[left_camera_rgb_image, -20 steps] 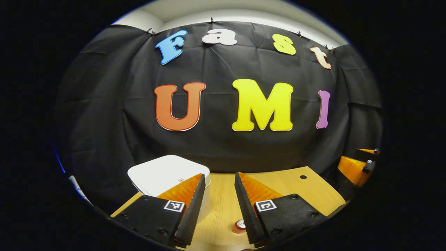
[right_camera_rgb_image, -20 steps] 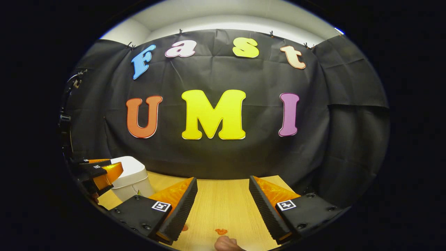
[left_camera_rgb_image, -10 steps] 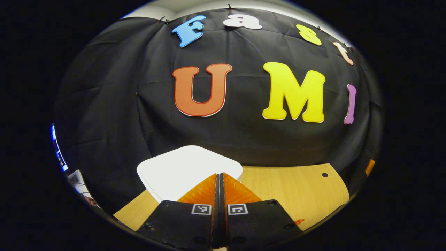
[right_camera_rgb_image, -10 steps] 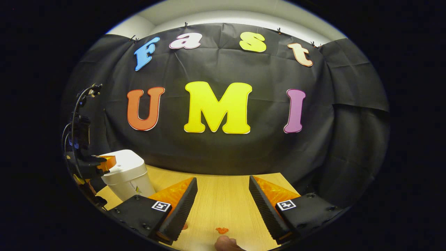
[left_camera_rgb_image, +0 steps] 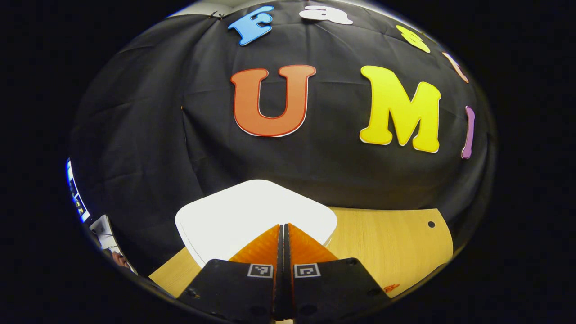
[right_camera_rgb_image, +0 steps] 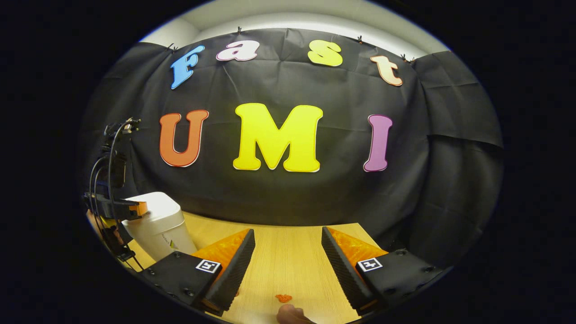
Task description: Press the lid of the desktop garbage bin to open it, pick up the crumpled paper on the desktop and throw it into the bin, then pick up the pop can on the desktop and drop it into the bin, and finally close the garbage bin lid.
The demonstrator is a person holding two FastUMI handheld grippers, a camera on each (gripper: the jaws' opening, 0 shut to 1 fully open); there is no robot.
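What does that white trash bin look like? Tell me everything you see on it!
The bin is white, smooth and plastic-looking, with rounded corners. Its flat lid is down. It stands upright on the wooden table, near the black cloth wall, with a small mark low on its side. The left gripper, fingers pressed together, points at the lid's near edge; I cannot tell if it touches.

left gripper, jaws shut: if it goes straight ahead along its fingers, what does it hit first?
Most likely the bin's white lid: the left gripper, jaws shut, points right at it, tips over its near edge. Whether they already touch is unclear; the right gripper view also puts it at the lid.
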